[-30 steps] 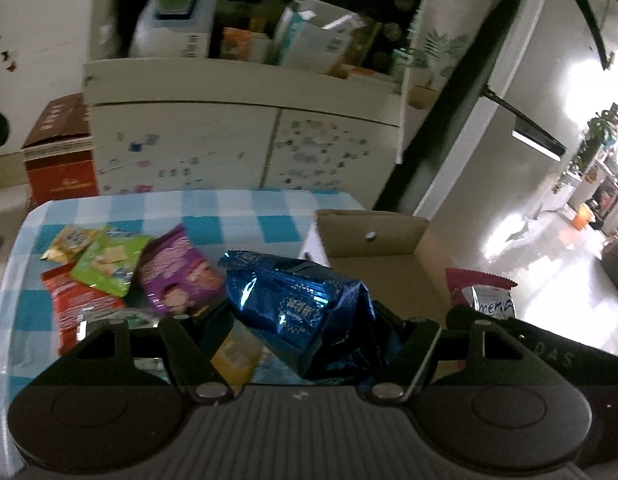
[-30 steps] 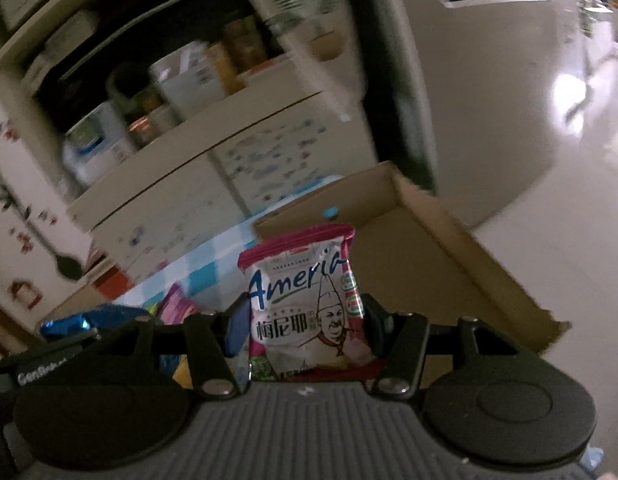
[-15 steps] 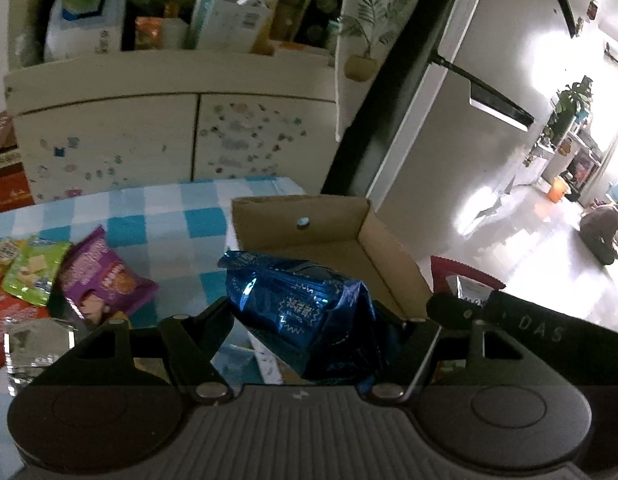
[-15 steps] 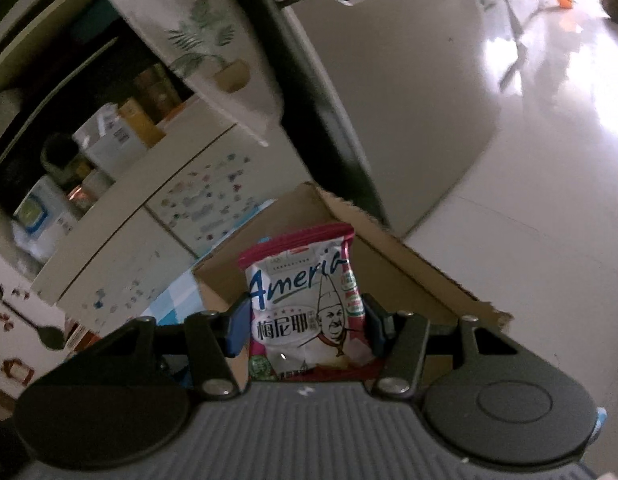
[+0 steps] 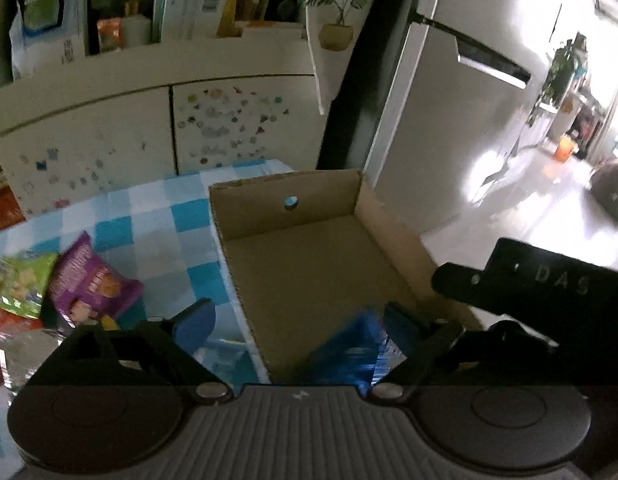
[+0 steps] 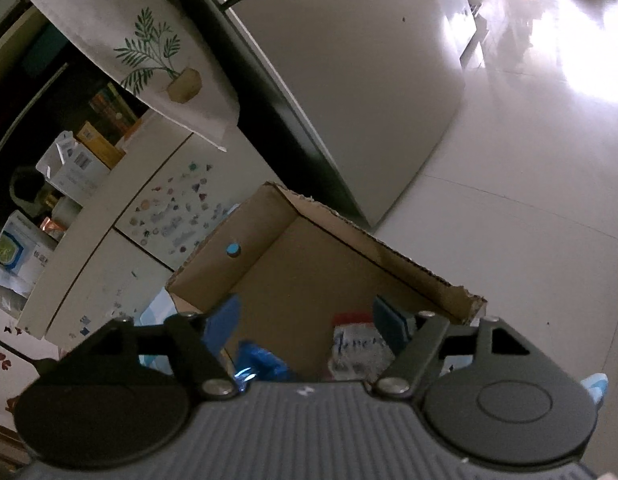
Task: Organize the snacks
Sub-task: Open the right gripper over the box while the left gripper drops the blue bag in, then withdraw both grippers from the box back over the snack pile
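An open cardboard box (image 5: pixel 309 264) stands at the right end of the blue-checked table (image 5: pixel 157 216); it also shows in the right wrist view (image 6: pixel 309 264). My left gripper (image 5: pixel 297 320) is open above the box's near end, and the shiny blue snack bag (image 5: pixel 349 352) lies loose below it. My right gripper (image 6: pixel 305 320) is open above the same box. The white and red Ameria bag (image 6: pixel 357 344) and the blue bag (image 6: pixel 261 360) sit in the box beneath it, partly hidden by the gripper body.
A purple bag (image 5: pixel 89 284), a green bag (image 5: pixel 21 284) and a red bag (image 5: pixel 5 320) lie on the table at left. A white cabinet (image 5: pixel 149 128) stands behind the table, a fridge (image 6: pixel 349 80) to the right. The right gripper's body (image 5: pixel 529 284) is beside the box.
Both grippers moved over the box and opened. The blue bag dropped from the left jaws and the Ameria bag from the right jaws into the box.
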Available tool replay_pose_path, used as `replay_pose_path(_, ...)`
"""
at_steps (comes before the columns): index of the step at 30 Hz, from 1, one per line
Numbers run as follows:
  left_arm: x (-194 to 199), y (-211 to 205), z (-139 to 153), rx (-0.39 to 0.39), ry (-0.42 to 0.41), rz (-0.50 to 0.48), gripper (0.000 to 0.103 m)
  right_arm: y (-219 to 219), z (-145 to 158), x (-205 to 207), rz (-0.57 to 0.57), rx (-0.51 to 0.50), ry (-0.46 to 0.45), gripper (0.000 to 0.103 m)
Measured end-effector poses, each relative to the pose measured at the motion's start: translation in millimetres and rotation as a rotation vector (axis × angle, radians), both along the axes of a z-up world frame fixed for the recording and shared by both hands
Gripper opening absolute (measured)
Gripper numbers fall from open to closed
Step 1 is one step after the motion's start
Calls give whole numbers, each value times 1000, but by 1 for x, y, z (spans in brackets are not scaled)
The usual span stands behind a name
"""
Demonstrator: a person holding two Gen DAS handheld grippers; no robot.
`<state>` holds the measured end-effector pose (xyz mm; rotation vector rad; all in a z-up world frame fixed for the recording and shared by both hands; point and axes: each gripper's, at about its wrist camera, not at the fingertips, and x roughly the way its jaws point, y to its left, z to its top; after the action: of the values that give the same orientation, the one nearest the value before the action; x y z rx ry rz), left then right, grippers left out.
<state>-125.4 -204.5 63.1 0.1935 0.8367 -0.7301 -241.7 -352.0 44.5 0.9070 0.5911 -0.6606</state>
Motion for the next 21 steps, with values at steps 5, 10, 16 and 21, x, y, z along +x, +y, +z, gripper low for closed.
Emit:
replay_pose_path(5,1,6,3,35,-16,-3,96,2,1,2,12,0,-5,75)
replay_pose_path(10,5,15,6,63,-30,-1,96,5,1,5,38,1,-5,75)
replay_pose_path(16,9,31,9,79,-34,0,96,12,0,14,74,-4,-3,75)
replay_pose_path(21,20,56,7,90,8,12,96,20,0,21,118,-23,0,75)
